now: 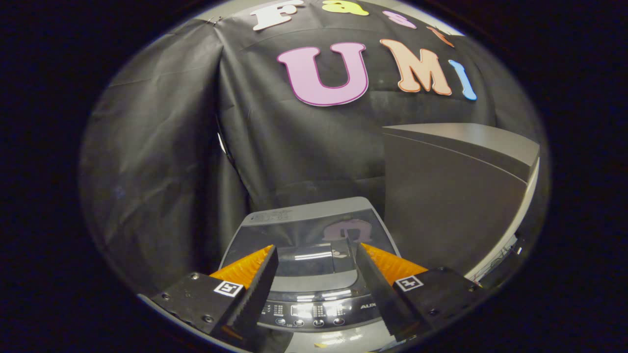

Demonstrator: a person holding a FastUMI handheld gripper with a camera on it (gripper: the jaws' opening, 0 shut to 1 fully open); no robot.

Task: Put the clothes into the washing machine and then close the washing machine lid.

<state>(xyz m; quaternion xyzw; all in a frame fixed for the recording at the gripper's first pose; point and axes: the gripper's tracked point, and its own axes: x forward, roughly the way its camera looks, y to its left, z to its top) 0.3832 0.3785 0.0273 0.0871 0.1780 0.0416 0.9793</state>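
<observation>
gripper view:
gripper: we see the gripper (pixel 316 255) hovering above the washing machine (pixel 314 274); fingers spread wide apart, nothing between them, touching nothing
lid: the lid (pixel 309 240) looks flat and down over the tub; its glossy glass reflects lights and wall; no gap at its edge that we can make out
clothes: we can't make out any on or beside the machine; whether they sit inside under the lid we cannot tell through the reflections
progress: we judge the task either near its end (lid down, if the clothes are in) or not begun (lid down, clothes not yet fetched); this one moment doesn't settle it
left to do: if clothes are in, nothing but pulling away; if not, lid must come up first
control panel: the control panel (pixel 314 309) runs along the near edge, right under and between the fingertips; buttons there are easy to bump on a low pass
edges: back rim of the lid sits close to the cloth wall (pixel 162 147); a tall grey cabinet (pixel 456 196) stands just beside the machine on the right, its side face rising well above the lid
open room: left of the machine is loose cloth, soft but snaggable; right is blocked by the cabinet; free room is straight up and back toward us
</observation>
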